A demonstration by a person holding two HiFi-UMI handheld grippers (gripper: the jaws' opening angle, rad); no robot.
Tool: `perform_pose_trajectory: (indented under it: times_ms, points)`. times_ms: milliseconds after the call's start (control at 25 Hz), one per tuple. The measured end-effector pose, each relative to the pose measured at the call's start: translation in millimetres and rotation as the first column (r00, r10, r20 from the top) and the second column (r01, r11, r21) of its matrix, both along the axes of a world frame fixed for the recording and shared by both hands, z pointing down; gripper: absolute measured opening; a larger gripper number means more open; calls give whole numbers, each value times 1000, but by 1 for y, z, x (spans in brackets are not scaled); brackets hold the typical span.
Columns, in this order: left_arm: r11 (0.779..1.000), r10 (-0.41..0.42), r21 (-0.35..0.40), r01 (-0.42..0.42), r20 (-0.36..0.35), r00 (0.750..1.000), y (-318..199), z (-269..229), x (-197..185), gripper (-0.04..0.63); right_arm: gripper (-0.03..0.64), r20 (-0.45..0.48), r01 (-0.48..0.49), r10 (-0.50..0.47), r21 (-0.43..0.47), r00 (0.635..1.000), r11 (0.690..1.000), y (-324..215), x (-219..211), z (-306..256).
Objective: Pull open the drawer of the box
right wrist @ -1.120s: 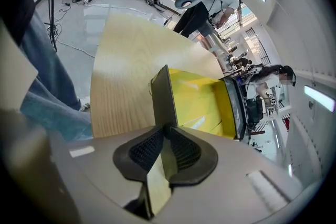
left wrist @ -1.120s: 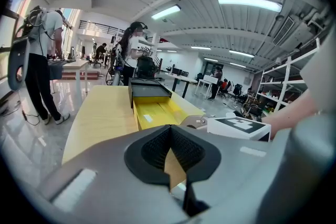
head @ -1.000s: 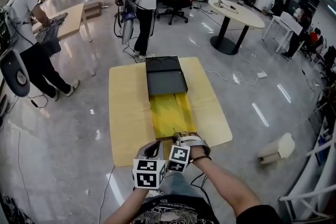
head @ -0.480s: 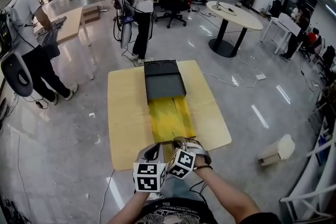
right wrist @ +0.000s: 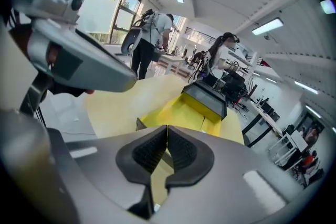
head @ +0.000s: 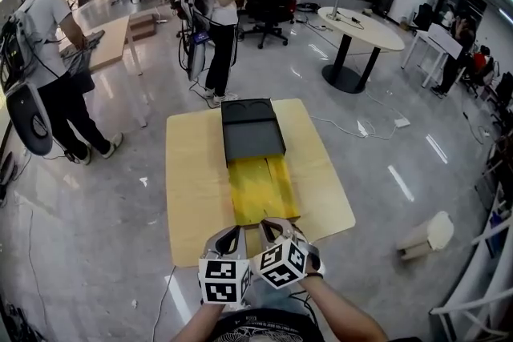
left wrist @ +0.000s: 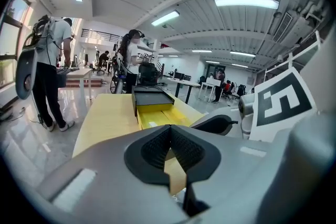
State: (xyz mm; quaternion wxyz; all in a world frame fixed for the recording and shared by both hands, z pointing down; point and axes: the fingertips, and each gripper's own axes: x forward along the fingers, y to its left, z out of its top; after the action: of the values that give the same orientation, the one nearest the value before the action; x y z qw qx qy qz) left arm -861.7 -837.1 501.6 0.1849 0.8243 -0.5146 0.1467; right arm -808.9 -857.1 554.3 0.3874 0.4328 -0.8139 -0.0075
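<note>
At the centre of the head view, a dark box (head: 252, 128) is seen lying on a pale wooden table (head: 192, 172), its mouth turned toward the bottom of the frame. From that mouth a yellow drawer (head: 263, 190) is drawn out almost to the table's near edge, so the pull is judged to be done or very nearly so. At the bottom centre, just below that edge, the left gripper (head: 228, 239) and the right gripper (head: 275, 228) are held side by side, close together, each with a marker cube behind it. Neither is touching the drawer. Both are held clear of the table, as would suit a pull that is finished. In the left gripper view the ribbed pads are seen pressed together with nothing between them. In the right gripper view the jaws are likewise closed and empty, and the drawer and box are seen beyond them at mid frame. People are seen standing at the upper left and top of the head view, well apart from the table.
</note>
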Motion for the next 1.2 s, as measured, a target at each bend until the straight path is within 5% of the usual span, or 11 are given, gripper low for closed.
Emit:
perform_pose_trajectory:
  times_ms: [120, 280, 520, 880, 1040, 1200]
  points:
    - [1000, -2, 19, 2, 13, 1000, 20, -13, 10, 18, 6, 75, -34, 32, 21, 997, 999, 22, 9, -23]
    - [999, -5, 38, 5, 11, 1000, 20, -49, -26, 18, 6, 212, -85, 83, 1, 974, 996, 27, -28, -70]
    - [998, 15, 65, -18, 39, 999, 72, -29, -18, 18, 6, 350, -106, 107, -24, 931, 994, 87, -29, -59]
    - [996, 21, 85, -26, 57, 998, 126, -30, -21, 18, 5, 442, -113, 119, -40, 889, 993, 144, -37, -67]
    - [996, 20, 86, -25, 59, 998, 105, -37, -50, 18, 5, 450, -113, 120, -42, 885, 993, 122, -67, -74]
    - [996, 17, 88, -23, 63, 998, 70, -57, -37, 20, 5, 455, -114, 124, -49, 882, 992, 86, -53, -93]
